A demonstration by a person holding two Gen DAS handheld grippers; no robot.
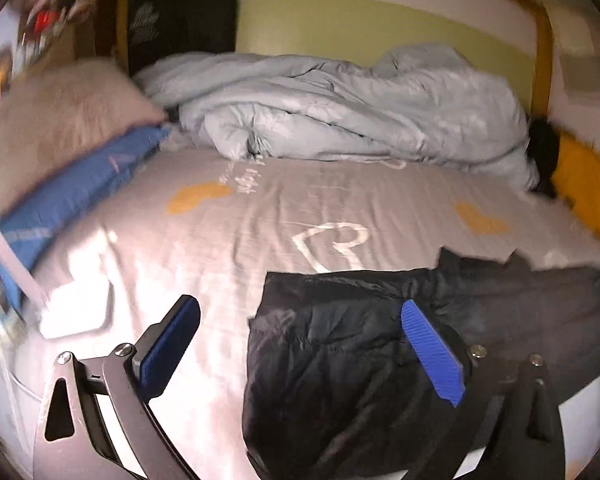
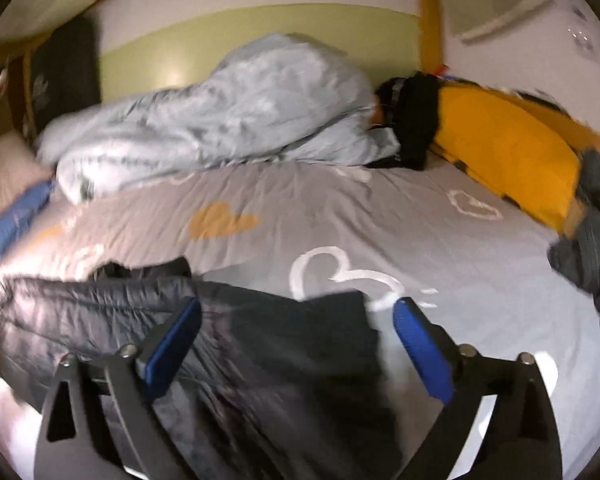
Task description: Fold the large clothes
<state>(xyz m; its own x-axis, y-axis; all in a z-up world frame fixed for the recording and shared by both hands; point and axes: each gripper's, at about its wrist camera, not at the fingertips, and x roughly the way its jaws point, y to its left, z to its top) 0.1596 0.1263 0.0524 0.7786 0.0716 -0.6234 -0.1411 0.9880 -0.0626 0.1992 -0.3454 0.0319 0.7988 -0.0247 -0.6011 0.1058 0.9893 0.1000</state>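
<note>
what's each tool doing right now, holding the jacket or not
left tool: open, holding nothing, above the black puffer jacket.
right tool: open, holding nothing, jacket lies below it.

jacket (image 1: 340, 360) on bed (image 1: 228, 232), duvet (image 1: 340, 112) behind

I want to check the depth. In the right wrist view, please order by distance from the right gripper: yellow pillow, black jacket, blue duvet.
1. black jacket, under the right gripper
2. yellow pillow, far right
3. blue duvet, bunched by the far wall
</note>
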